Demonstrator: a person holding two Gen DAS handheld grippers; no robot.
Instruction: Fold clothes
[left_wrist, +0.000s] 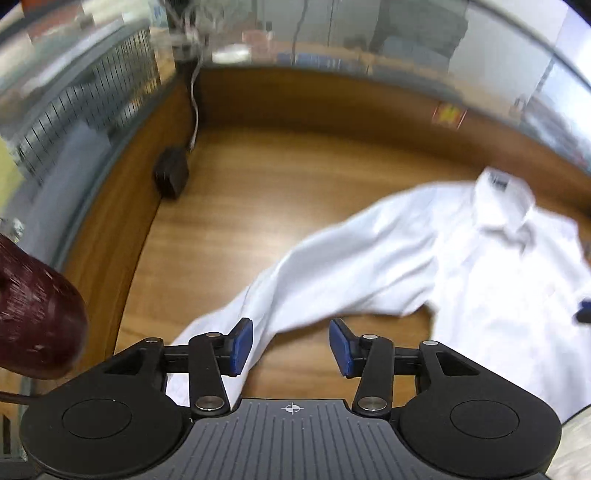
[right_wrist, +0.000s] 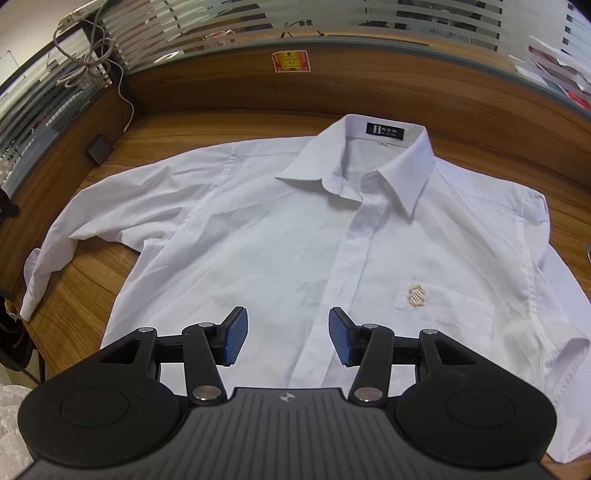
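Note:
A white collared shirt (right_wrist: 280, 229) lies face up on the wooden desk (right_wrist: 85, 280), collar toward the far edge, with a small gold emblem on its chest pocket. Its long sleeve (left_wrist: 332, 266) stretches across the wood toward the left wrist camera. My left gripper (left_wrist: 291, 343) hangs above the cuff end of that sleeve, jaws apart, nothing pinched between the blue pads. In the right wrist view my right gripper (right_wrist: 288, 336) hovers over the lower front of the shirt beside the button placket, jaws apart and empty.
A raised wooden rim (right_wrist: 369, 85) with a red and yellow sticker (right_wrist: 290, 61) borders the desk's far side. A small black box (left_wrist: 170, 177) with a white cable (left_wrist: 195, 110) sits in the far left corner. A dark red sleeve (left_wrist: 33, 314) shows at the left.

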